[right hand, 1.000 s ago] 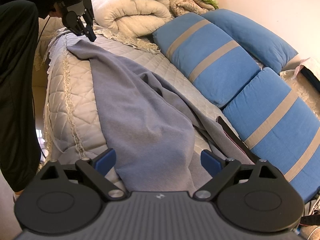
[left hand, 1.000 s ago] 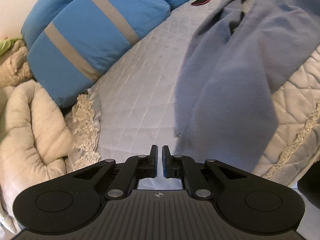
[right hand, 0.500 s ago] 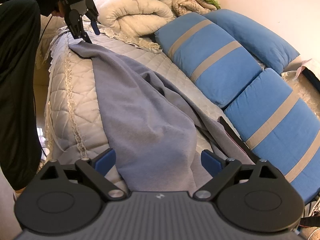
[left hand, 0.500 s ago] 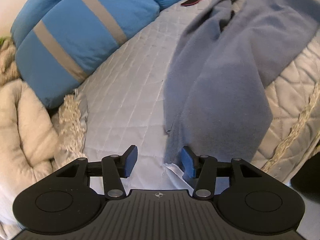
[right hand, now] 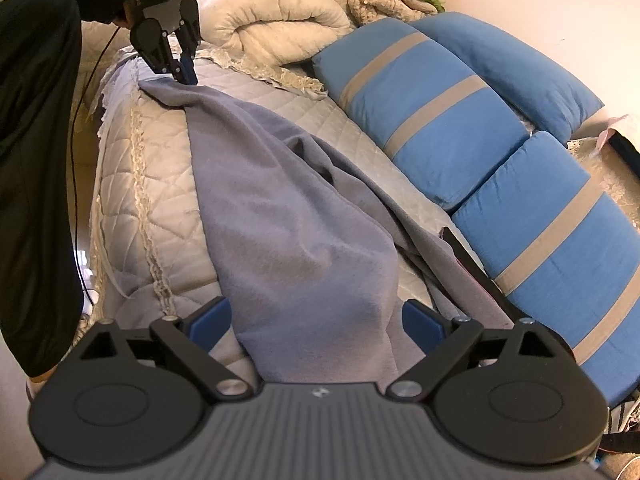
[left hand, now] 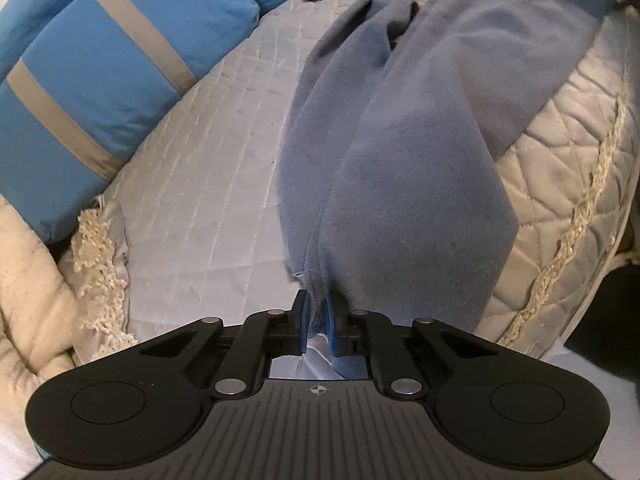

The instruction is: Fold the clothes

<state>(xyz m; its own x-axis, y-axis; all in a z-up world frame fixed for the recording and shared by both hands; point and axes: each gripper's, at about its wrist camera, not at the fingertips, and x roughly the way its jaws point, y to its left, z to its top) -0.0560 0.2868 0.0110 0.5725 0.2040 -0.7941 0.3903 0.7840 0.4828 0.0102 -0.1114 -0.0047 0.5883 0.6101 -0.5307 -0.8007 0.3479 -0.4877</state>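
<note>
Am clenching left gripper [left hand: 317, 322] on hem of grey-blue fleece trousers [left hand: 400, 152]; right gripper [right hand: 316, 322] gaping, empty. Next: grab waistband end, then fold.

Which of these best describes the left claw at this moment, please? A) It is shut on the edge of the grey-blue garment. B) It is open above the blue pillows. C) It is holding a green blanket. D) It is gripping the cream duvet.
A: the left claw has its pads pinched on the hem of the grey-blue garment, which lies on the quilted bedspread.

Garment [right hand: 288, 216] on bed [right hand: 132, 184]; cushions [right hand: 432, 120] behind it.
</note>
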